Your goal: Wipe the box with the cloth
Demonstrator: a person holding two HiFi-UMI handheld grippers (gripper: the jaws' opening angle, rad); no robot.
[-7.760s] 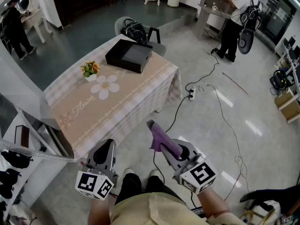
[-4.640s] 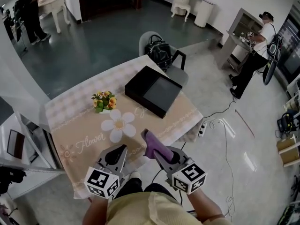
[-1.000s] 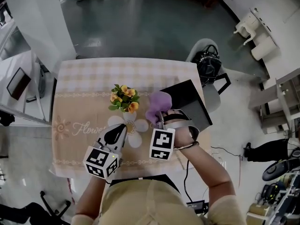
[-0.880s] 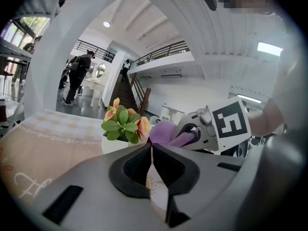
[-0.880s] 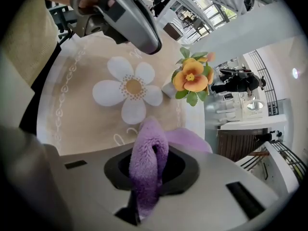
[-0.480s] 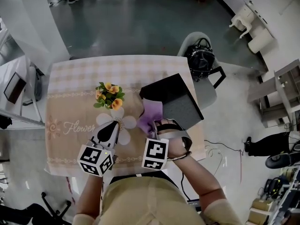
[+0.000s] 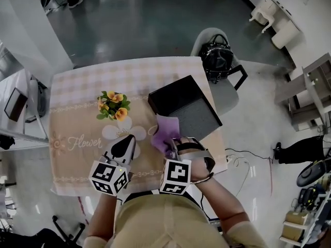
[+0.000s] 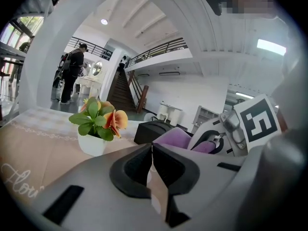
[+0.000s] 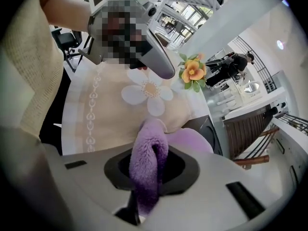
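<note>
Right gripper (image 7: 171,144): my jaws are clamped on a fold of the cloth (image 7: 166,129); purple pile bulges out of the slot between them.
Left gripper (image 7: 125,143): jaws pressed together with nothing between them. It hangs over the table (image 7: 83,81) at 9 o'clock of my right gripper, above the printed daisy.
Cloth: purple and fluffy. Its free end spreads toward 12 o'clock from my right jaws and reaches the box's near-left edge.
Box (image 7: 185,106): black, flat and set cornerwise on the right half of the table, at 1 o'clock of my right gripper.
Contact: the cloth seems to touch the box's edge — from above I cannot tell whether it is pressed on or only overlaps it.
Flower pot (image 7: 111,104): at 9 o'clock of the box, near it but apart.
Handbag (image 7: 217,61): on a chair off the table, at 1 o'clock of the box.
Step in hand: I judge this to be laying the cloth on the box, with most of the top not yet covered.
To do it well: keep a firm grip on the fold, lower it so the loose pile lies flat, then sweep from 7 toward 1 o'clock in overlapping passes.
Spare gripper: I would use my left gripper to steady the box's 9 o'clock side — a light box may slide.
</note>
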